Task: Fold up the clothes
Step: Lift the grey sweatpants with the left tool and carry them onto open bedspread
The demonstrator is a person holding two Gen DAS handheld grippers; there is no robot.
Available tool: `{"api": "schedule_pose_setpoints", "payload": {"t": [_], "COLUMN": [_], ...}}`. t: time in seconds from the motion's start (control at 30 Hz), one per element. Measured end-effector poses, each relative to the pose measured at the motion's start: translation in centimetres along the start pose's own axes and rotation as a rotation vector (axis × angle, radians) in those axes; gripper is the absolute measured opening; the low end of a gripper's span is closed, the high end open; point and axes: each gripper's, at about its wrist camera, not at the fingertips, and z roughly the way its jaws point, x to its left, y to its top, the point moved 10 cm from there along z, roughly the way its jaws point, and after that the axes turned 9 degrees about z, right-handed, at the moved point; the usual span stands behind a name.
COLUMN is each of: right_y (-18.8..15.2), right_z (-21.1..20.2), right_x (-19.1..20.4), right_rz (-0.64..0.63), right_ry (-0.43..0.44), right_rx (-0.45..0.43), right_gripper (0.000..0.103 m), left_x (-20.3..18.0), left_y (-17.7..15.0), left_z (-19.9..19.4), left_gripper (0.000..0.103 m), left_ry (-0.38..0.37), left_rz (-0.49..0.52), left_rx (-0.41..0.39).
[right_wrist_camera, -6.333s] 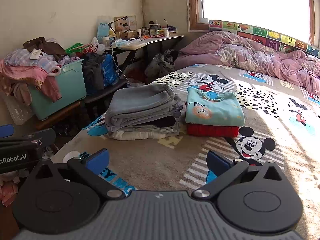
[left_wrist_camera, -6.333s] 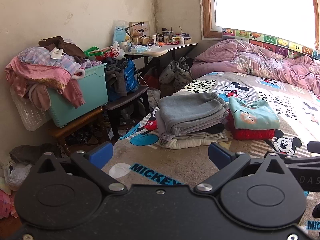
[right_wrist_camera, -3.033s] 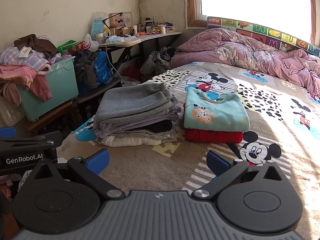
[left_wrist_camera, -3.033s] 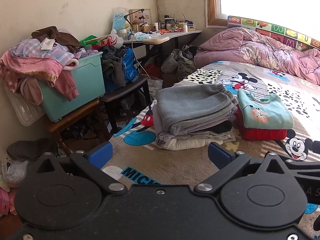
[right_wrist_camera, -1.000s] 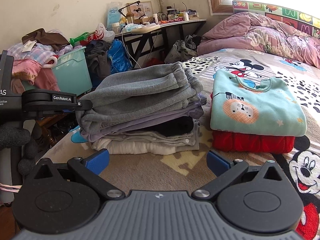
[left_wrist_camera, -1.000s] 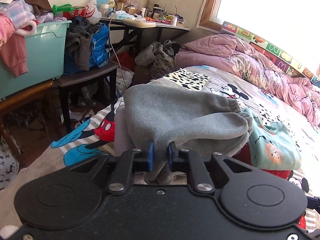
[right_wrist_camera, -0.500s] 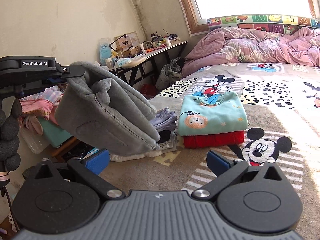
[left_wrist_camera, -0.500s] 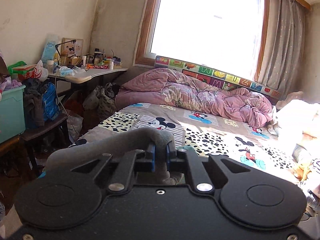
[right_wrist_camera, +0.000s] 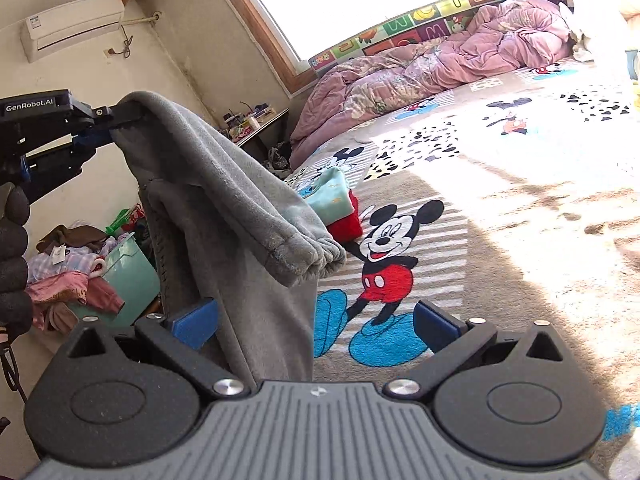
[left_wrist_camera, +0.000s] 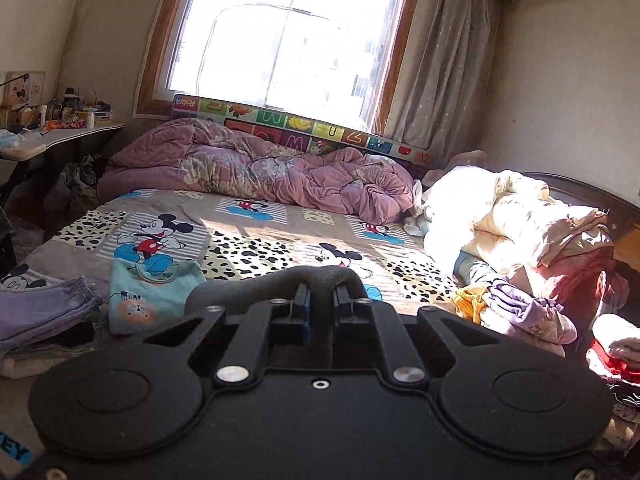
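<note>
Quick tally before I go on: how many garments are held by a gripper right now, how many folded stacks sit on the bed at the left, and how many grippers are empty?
Held garments: 1, the grey sweatpants in the left gripper.
Folded stacks: 2, the purple-topped stack and the teal-topped stack.
Empty grippers: 1, the right gripper, open.
Total: 4.

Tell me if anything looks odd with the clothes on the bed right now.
Yes: the grey sweatpants hang in the air, pinched by the left gripper instead of lying folded; a cuffed leg flops over. The right gripper is open beside the hanging fabric. Unfolded clothes lie heaped at the bed's right edge.
</note>
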Motion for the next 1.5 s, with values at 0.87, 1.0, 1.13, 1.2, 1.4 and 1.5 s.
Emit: {"api": "schedule_pose_setpoints", "payload": {"t": [0.87,1.0,1.13,1.2,1.4,1.5], "right_y": [-1.1,-0.3,-0.4,-0.5,-1.1,-1.3], "right_z": [-7.8,-8.0,-7.8,-7.6,-7.4,-7.7], "right_x": [-22.3,-23.0,-24.2,-24.6,-24.0,-23.3], "right_rz": [0.187,0.156,0.186,0.196,0.158,0.098], "right_ry": [-0.133,-0.152,-0.166,-0.172,-0.195,-0.213], "right_rx": [-0.259,-0.268,-0.258,-0.252,-0.246,-0.260], "right_gripper": [0.101,0.101,0.101,0.101,0.101,0.101], "left_x": [-7.5,-4.7,-3.0,-2.5,-1.9,-2.3], "left_y": [-16.0,-19.1,-22.0,-23.4,-26.4,-26.2], "left_z": [10.6,11.3,12.0,12.2,13.1,13.1], "left_gripper": [0.045,0.052,0.055,0.055,0.062,0.058], "left_ry": [-0.123,-0.090,-0.070,-0.073,-0.086,-0.097], "left_rz": [0.311,0.252,0.186,0.151,0.046,0.045], "left_rx": [0.472,0.576,0.675,0.721,0.814,0.822]}}
